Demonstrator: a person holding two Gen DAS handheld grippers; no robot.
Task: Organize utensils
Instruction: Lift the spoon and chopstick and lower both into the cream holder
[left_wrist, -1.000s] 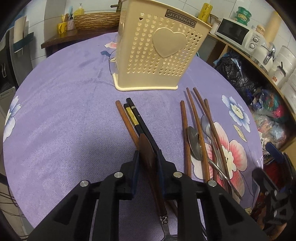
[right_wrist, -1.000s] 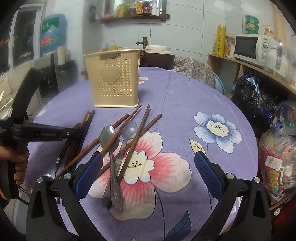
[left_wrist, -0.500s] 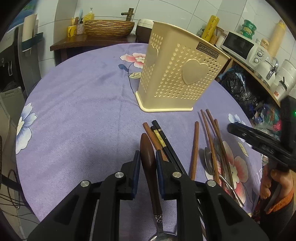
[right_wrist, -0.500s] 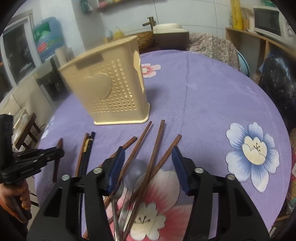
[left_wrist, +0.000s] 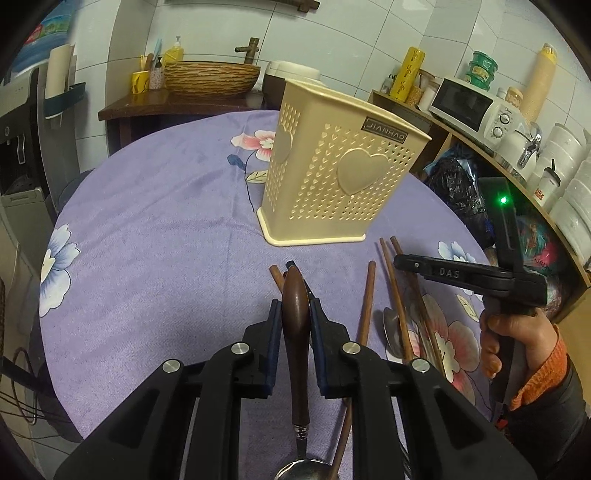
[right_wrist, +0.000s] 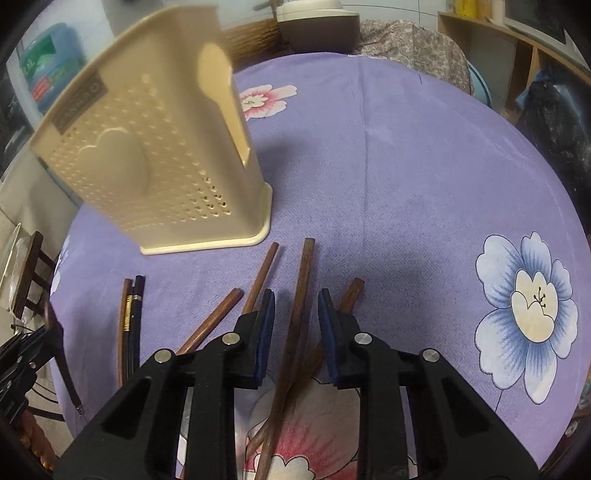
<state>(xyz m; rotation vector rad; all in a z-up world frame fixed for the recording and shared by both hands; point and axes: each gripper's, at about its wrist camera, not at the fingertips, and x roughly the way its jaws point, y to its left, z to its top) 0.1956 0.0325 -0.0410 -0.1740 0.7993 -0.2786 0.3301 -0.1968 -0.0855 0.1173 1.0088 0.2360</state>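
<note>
My left gripper (left_wrist: 295, 314) is shut on the brown wooden handle of a spoon (left_wrist: 295, 339), held above the purple cloth; its metal bowl (left_wrist: 303, 472) points back toward me. The cream perforated utensil holder (left_wrist: 343, 177) stands upright just beyond. My right gripper (right_wrist: 295, 306) is low over the table, open, its blue pads either side of one brown chopstick (right_wrist: 301, 280) without touching it. More brown chopsticks (right_wrist: 258, 280) and a black pair (right_wrist: 135, 317) lie loose beside it. Metal spoons (left_wrist: 391, 325) lie under the chopsticks.
The holder (right_wrist: 147, 166) looms close on the left in the right wrist view. A hand in an orange cuff (left_wrist: 517, 343) holds the right tool. A shelf with a microwave (left_wrist: 469, 107) and black bags (left_wrist: 458, 184) borders the table's right edge.
My left gripper has lifted the spoon off the table, toward the holder. My right gripper has dropped forward over the chopsticks and its jaws have narrowed around one.
</note>
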